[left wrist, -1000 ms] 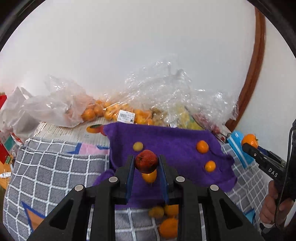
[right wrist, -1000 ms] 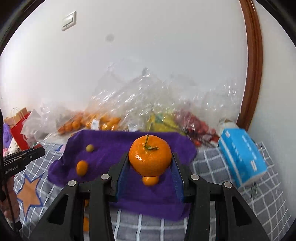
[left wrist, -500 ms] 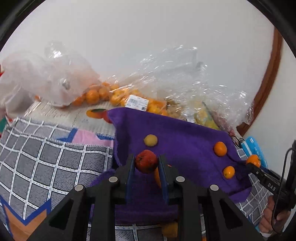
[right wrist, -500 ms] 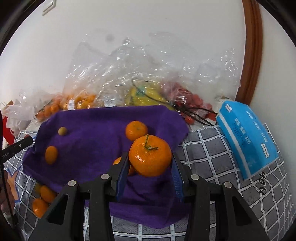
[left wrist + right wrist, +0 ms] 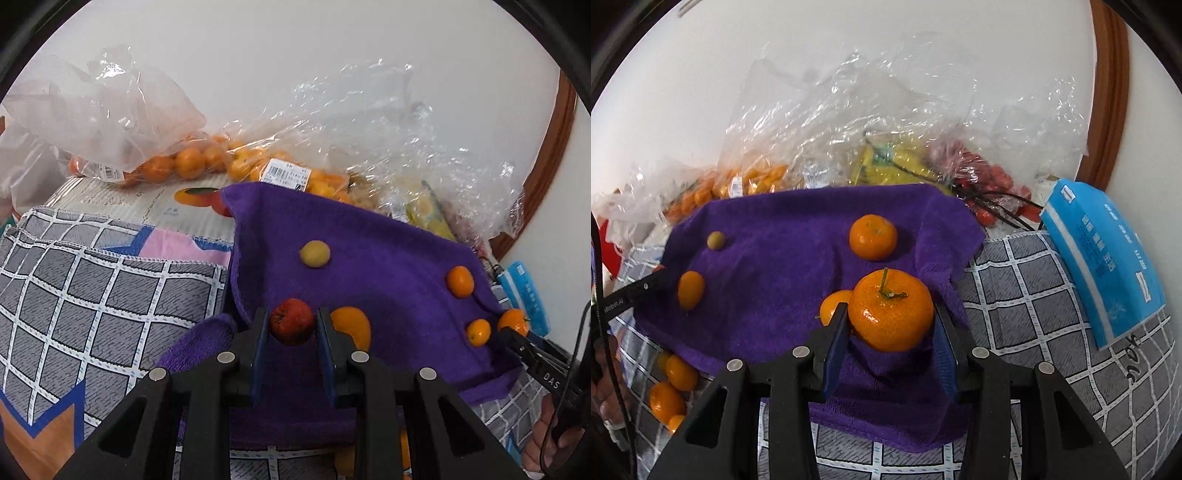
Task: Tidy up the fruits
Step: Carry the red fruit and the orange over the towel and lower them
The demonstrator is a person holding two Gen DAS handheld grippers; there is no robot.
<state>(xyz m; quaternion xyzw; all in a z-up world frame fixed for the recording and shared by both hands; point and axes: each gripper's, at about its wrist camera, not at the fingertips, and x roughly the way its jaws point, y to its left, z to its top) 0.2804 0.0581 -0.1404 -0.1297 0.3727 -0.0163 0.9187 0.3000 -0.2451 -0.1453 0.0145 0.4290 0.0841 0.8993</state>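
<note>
Purple terry towel (image 5: 388, 258) already carries several small fruits; the left gripper (image 5: 291, 328) clamps a small red fruit (image 5: 291, 321), the right gripper (image 5: 890, 325) a stemmed orange mandarin (image 5: 891, 309), both above it; loose mandarins (image 5: 670, 387) wait alongside.

Purple towel (image 5: 783, 258); orange mandarin (image 5: 891, 314); grey checked cloth (image 5: 1034, 295); blue packet (image 5: 1108, 258).

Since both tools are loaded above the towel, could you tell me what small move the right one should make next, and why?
Probably lower the right tool a little further and release. It is shut on the stemmed mandarin, held over a bare patch of the purple towel, beside two other mandarins already lying there, so setting it among them looks right.
</note>
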